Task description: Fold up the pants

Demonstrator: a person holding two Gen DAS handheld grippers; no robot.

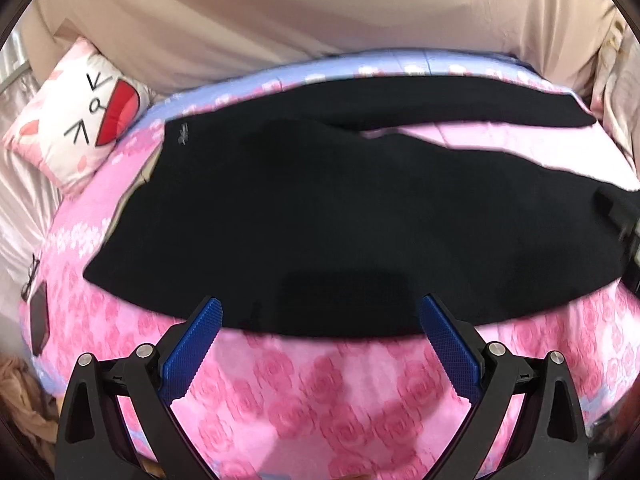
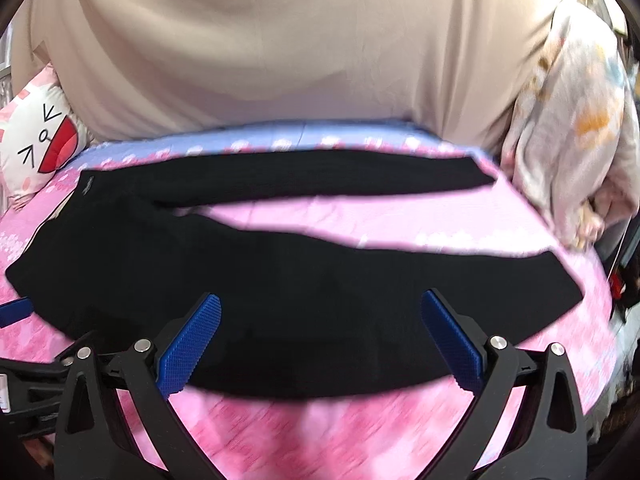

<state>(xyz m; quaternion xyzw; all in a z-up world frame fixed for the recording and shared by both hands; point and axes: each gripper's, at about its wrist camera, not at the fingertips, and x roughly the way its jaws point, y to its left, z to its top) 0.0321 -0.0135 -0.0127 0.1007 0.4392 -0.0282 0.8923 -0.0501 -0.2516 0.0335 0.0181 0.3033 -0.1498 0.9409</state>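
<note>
**First fold not yet begun**

The black pants [image 2: 248, 280] lie flat on the pink bedspread [image 1: 320, 400], legs splayed apart. Your left claw [image 1: 320, 344] and right claw [image 2: 320, 340] hover spread and empty over the near edge; next, pinch that edge and bring the near leg over the far one.

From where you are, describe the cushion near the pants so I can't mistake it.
Start at the pink rose-print bedspread with the black pants spread across it. Follow the pants to their waist end; beyond it, off the spread's corner, lies the cushion. It alone is white, with a drawn face and a big red open mouth.
</note>
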